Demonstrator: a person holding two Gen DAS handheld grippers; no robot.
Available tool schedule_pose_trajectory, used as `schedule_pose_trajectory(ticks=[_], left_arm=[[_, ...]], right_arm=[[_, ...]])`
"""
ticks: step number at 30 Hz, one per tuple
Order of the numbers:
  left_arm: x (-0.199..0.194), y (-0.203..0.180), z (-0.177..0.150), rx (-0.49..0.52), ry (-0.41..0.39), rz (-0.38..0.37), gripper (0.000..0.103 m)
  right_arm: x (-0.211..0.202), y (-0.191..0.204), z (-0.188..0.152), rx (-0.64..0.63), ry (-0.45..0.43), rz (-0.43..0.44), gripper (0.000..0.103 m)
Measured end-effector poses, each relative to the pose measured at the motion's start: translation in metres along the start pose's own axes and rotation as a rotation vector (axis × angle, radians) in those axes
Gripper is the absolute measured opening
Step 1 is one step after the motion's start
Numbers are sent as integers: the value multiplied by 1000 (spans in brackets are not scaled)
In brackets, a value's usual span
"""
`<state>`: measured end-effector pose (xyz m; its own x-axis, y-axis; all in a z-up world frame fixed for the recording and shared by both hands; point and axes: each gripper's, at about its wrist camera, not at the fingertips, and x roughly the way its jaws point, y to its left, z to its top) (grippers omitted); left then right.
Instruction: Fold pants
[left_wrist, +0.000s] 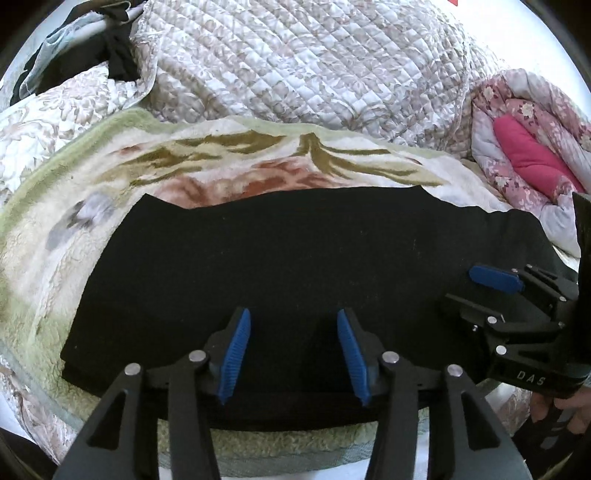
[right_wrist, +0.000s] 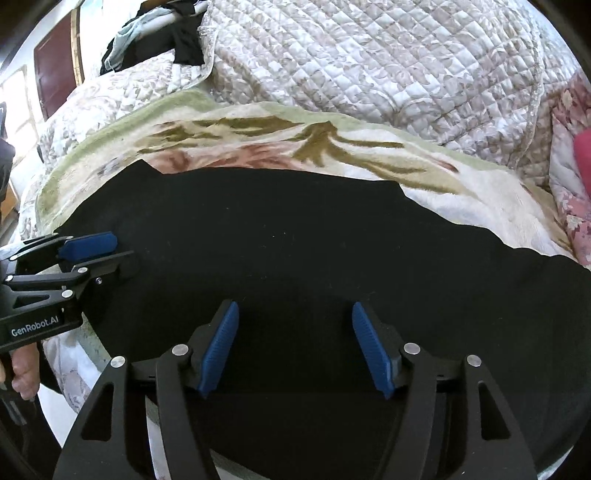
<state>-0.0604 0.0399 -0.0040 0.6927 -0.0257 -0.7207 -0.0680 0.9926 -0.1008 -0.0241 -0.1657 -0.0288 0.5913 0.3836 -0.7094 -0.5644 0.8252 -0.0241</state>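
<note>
The black pants (left_wrist: 295, 251) lie flat in a wide folded slab on a fluffy floral blanket (left_wrist: 110, 173). My left gripper (left_wrist: 293, 321) hovers over their near edge, open, its blue pads (left_wrist: 236, 350) apart with only the flat cloth below them. At the right of this view my right gripper (left_wrist: 467, 288) reaches in over the pants. In the right wrist view the pants (right_wrist: 314, 240) fill the middle. My right gripper (right_wrist: 293, 310) stands open over their near edge, nothing pinched. My left gripper (right_wrist: 116, 249) comes in from the left edge, held by a hand (right_wrist: 22, 365).
A quilted grey-white bedspread (left_wrist: 314, 74) is heaped behind the blanket. A pink floral duvet (left_wrist: 528, 147) lies at the right. Dark clothes (left_wrist: 110, 59) hang at the back left. A dark red door (right_wrist: 55, 62) shows far left in the right wrist view.
</note>
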Motion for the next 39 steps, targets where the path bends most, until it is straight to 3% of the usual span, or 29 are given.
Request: schedule_pose_trajectory(ticks=[9, 16, 23, 30, 39], left_arm=[[-10, -3, -12, 4, -12, 25, 54], [-31, -1, -34, -39, -61, 24, 54], [-49, 26, -45, -123, -62, -8, 54], [-67, 60, -52, -249, -79, 42, 54], [-55, 72, -49, -315, -59, 15, 54]], right_arm=[[-12, 0, -11, 36, 12, -9, 64], [-27, 1, -27, 105, -13, -27, 64], [-35, 7, -27, 87, -25, -49, 64], [-53, 26, -21, 17, -132, 32, 64], [-50, 24, -20, 47, -123, 58, 64]])
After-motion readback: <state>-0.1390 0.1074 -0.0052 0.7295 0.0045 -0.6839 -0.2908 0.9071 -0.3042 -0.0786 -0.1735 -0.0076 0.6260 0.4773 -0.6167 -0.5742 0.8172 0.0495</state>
